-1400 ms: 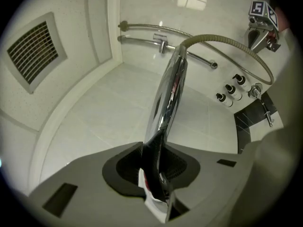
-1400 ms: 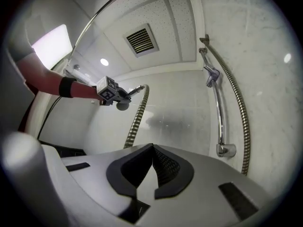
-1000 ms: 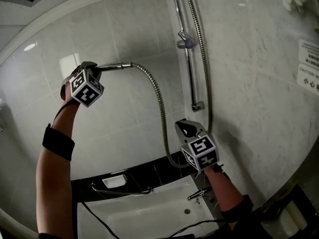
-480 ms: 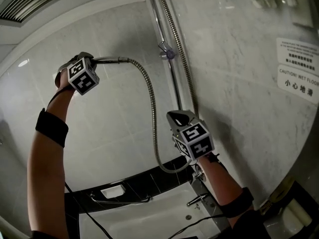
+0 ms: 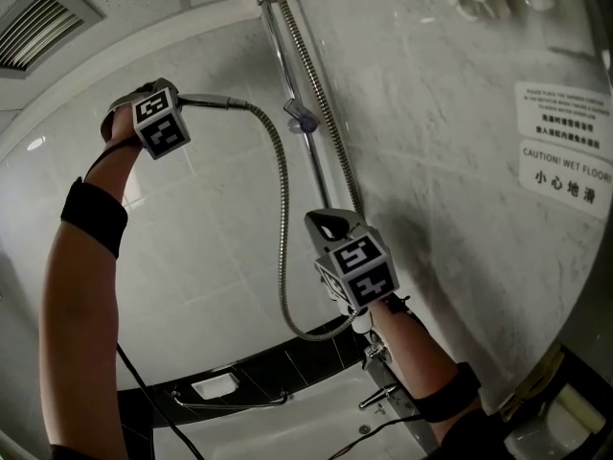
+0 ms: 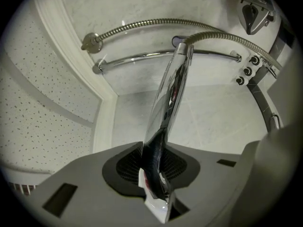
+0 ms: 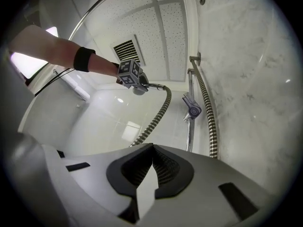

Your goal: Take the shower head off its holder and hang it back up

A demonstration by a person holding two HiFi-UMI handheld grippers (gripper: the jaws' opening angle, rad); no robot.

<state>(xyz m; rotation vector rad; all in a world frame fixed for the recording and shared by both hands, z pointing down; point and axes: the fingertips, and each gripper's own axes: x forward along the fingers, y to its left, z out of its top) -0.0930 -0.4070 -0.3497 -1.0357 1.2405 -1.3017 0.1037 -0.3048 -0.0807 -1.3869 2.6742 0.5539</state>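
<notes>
Mirror-polished chrome shower head handle (image 6: 166, 108), ribbed metal hose (image 5: 282, 228), glossy white wall tiles (image 5: 206, 247), matt grey marbled wall panel (image 5: 450, 142).

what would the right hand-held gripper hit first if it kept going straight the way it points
Probably the shower hose, which shows right above the tips of the right hand-held gripper. Depth is unclear; if it slips past, the tiled wall comes next.

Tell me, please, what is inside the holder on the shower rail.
Nothing: the holder looks empty. The shower head is clamped in the left gripper, away from the rail; its spray end is covered by that gripper.
</notes>
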